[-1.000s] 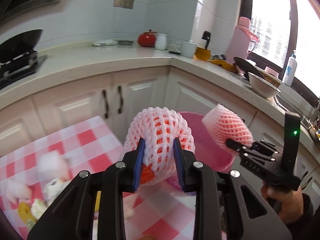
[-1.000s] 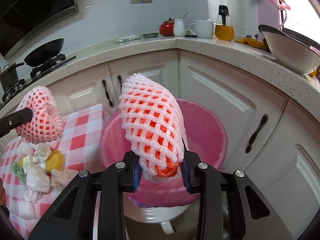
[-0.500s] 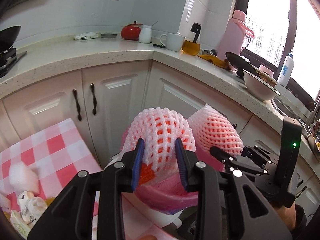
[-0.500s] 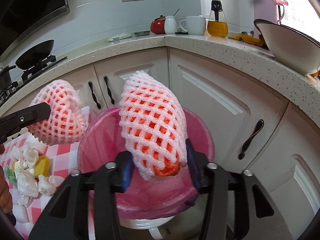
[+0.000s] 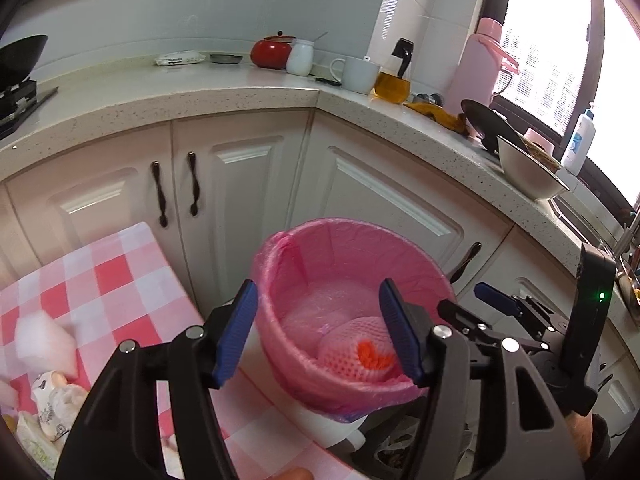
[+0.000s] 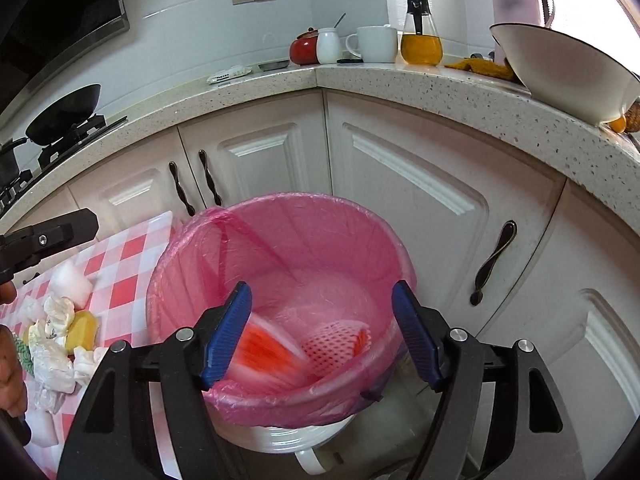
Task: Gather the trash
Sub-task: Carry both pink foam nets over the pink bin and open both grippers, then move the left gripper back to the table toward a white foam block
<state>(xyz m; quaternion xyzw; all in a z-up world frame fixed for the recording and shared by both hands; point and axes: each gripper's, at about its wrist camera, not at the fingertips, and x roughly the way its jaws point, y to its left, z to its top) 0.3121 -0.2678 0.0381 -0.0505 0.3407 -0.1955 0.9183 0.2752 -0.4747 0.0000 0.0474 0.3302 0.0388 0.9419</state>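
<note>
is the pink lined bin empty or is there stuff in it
Not empty. Two pink foam fruit nets lie at the bottom of the bin: one sharp, one motion-blurred as if just landing.

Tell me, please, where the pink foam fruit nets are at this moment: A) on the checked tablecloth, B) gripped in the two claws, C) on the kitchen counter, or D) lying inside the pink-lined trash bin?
D: both pink foam fruit nets lie at the bottom of the pink-lined trash bin, and the left claw and right claw stand open and empty above it.
</note>
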